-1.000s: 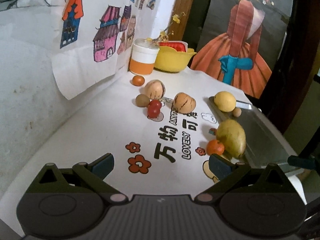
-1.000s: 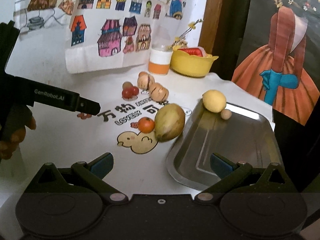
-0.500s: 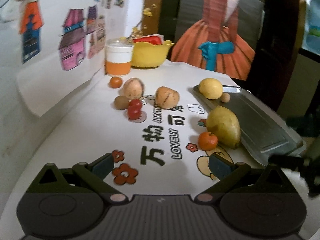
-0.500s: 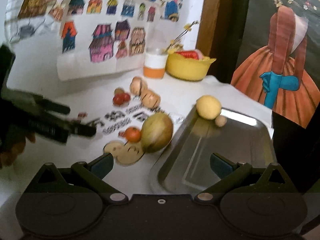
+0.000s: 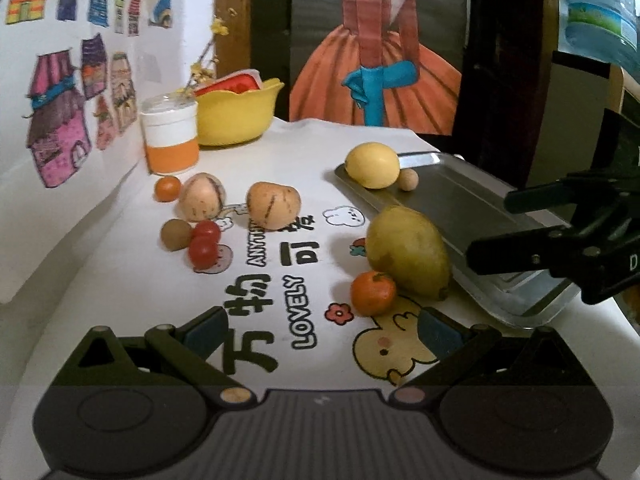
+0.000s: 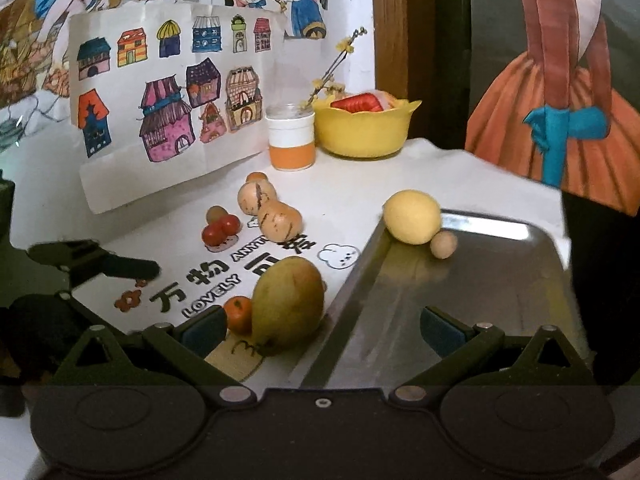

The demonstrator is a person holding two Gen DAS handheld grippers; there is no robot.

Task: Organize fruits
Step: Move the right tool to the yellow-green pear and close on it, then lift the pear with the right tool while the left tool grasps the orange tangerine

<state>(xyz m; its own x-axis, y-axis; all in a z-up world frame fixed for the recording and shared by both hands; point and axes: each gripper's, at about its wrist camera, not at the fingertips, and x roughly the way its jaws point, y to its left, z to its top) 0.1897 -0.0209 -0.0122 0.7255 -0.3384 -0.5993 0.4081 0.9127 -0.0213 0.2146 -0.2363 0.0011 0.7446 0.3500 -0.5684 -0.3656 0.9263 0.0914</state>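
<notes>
In the right wrist view the mango [image 6: 287,305] hides part of the tangerine [image 6: 237,314], the front pepino melon [image 6: 279,220] overlaps the rear one, and the steel tray [image 6: 500,280] has its near end behind the fingers [image 6: 440,330].

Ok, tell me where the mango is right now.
The mango lies on the printed cloth just outside the steel tray's left edge, low in the right wrist view, with a small orange touching its left side; neither gripper holds it.
</notes>
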